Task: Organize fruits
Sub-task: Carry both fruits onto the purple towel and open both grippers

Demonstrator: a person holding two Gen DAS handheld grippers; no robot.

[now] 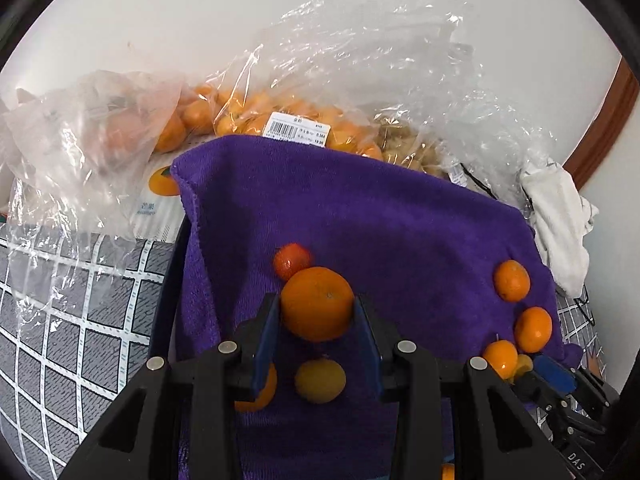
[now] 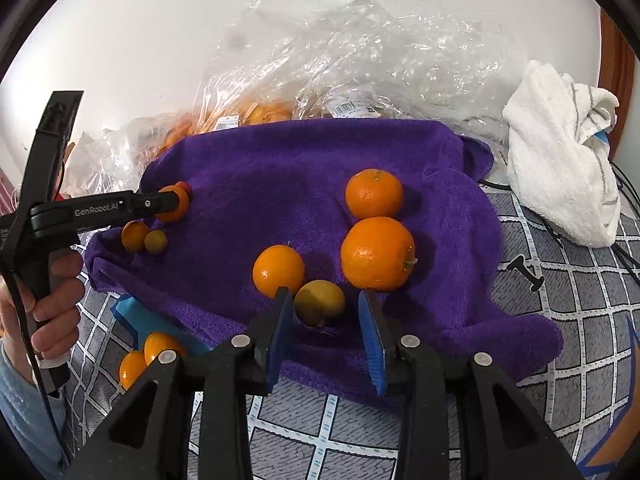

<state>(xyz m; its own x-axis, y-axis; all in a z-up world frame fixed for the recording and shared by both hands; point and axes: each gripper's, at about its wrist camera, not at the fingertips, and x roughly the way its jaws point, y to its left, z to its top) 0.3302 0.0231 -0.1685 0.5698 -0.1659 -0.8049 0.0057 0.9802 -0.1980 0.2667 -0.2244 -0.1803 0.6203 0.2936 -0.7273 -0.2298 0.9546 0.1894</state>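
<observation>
A grid-patterned cloth (image 2: 580,320), perhaps bedding, carries purple towel (image 2: 280,168), white towel (image 2: 560,168), plastic bags (image 1: 80,140).

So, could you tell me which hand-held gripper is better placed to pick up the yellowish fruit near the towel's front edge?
The right hand-held gripper: it is open, with the yellowish fruit between its fingers. The left already holds an orange.

Both grippers were black with blue pads (image 2: 280,332) and round silver screws (image 1: 228,346). The left gripper (image 2: 176,202) had white letters, "GenRobot.AI". The hand (image 2: 52,300) had bare skin and a light blue sleeve (image 2: 24,412).
</observation>
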